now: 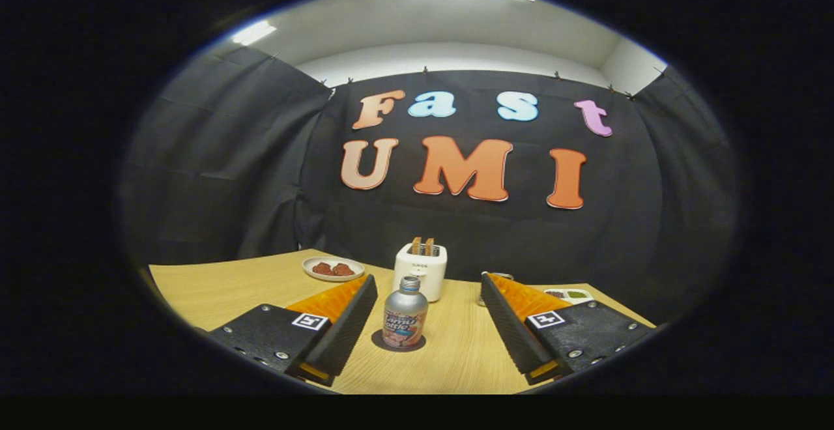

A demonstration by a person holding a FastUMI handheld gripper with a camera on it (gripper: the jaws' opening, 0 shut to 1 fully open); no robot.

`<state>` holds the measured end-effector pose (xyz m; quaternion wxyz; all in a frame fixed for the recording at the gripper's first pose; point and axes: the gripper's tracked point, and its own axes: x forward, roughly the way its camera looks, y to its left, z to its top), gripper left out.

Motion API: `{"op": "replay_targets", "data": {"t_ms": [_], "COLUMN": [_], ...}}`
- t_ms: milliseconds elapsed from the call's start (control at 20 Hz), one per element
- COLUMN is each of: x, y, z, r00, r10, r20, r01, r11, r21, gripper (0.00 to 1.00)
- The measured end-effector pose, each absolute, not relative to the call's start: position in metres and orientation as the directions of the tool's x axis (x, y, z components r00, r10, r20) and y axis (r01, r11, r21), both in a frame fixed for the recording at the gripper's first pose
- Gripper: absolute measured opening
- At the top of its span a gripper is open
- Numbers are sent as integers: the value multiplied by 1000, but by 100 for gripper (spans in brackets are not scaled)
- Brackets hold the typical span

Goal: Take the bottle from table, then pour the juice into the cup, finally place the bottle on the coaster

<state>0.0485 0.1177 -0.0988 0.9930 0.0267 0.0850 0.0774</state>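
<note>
So the bottle [404, 313] stands upright on the table [215, 286], in the gap between the two fingers but closer to the left one, not touching either. It sits on a dark round coaster [399, 343] that pokes out around its base. The gripper [429, 281] is spread wide, nothing in its grasp, with fingers reaching forward on either side of the bottle.

Looks-wise: the bottle is a short, silvery metal thing with rounded shoulders, a narrow neck, a screw cap, and a colourful wrap label (too small to make out). The coaster is flat and matte. The table is a pale wood-grain top, smooth. Each finger has a ribbed inner face and a flat block behind it carrying a square marker.

Beyond the bottle, just behind it, there's one boxy white toaster [421, 267] with rounded corners and two slices of toast sticking up out of the slots. Off past the left finger is one shallow round plate [333, 269] with two reddish-brown lumps on it. Past the right finger there's one small white tray [569, 295] with dark and green stuff in it, and something glassy [500, 276] peeking up by the right fingertip, mostly hidden, so I can't tell what it is.
</note>
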Motion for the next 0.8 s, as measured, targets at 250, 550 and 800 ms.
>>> {"op": "replay_targets", "data": {"t_ms": [250,550,800], "x": [9,-31,-55], "y": [83,39,13], "z": [-66,-67,-59], "r00": [987,992,994], "r10": [125,55,-1], "r20": [-98,-111,-106], "r01": [-116,-48,9], "r11": [989,997,997], "r21": [93,62,77], "gripper": [96,97,97]}}
